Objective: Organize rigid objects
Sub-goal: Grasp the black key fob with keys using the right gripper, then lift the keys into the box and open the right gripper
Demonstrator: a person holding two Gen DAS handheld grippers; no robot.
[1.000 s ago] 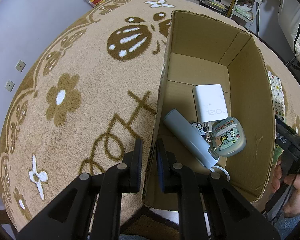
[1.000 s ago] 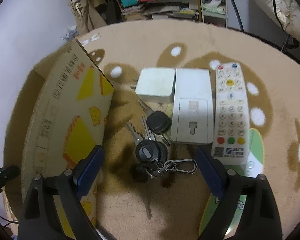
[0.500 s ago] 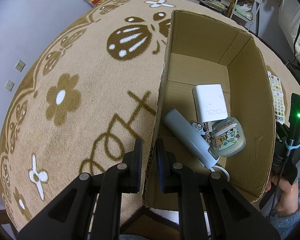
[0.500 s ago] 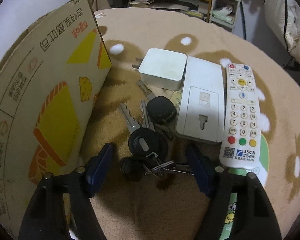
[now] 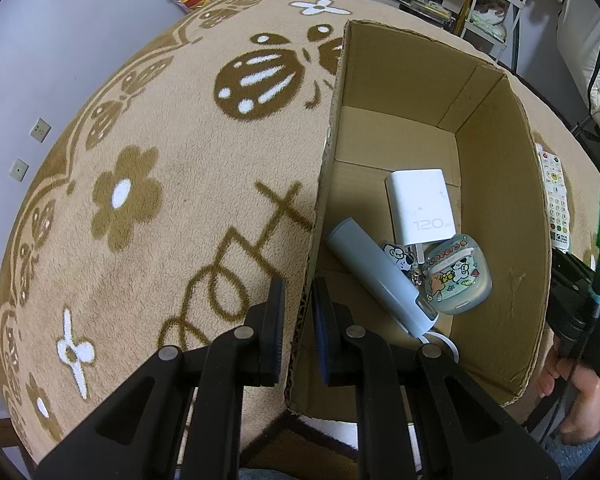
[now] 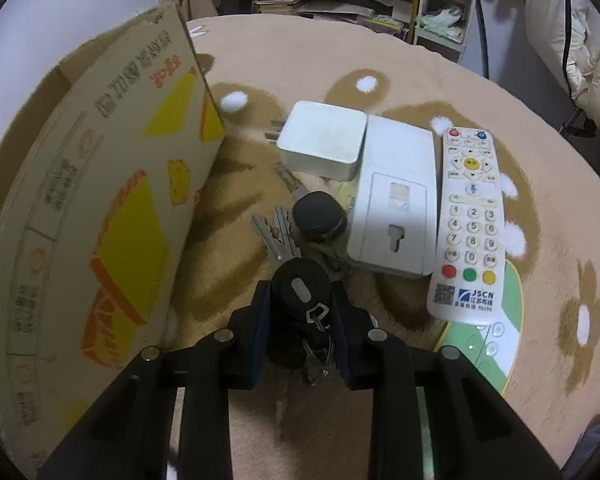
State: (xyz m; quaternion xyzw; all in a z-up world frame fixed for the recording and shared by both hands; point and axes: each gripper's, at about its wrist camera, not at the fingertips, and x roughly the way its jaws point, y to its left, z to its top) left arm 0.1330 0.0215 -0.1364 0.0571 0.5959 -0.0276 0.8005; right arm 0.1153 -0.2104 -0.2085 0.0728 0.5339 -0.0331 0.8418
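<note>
The right gripper (image 6: 300, 322) is closed on the key bunch (image 6: 300, 296), resting on the carpet (image 6: 380, 72) just right of the cardboard box (image 6: 100, 208). The left gripper (image 5: 298, 320) pinches the box's near-left wall. Next, the keys likely need lifting over the tall right wall; a charger (image 6: 322, 140), wall plate (image 6: 396, 200) and remote (image 6: 470, 220) wait nearby.

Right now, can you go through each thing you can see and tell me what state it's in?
Left gripper: shut on the box wall.
Right gripper: shut on the key bunch.
Cardboard box: open-topped, upright on the rug.
White charger: lying flat in the box.
Blue tube: lying in the box.
Earbud case: closed, in the box.
Key bunch: gripped, keys fanned on the rug.
Remote: face up on the rug.
</note>
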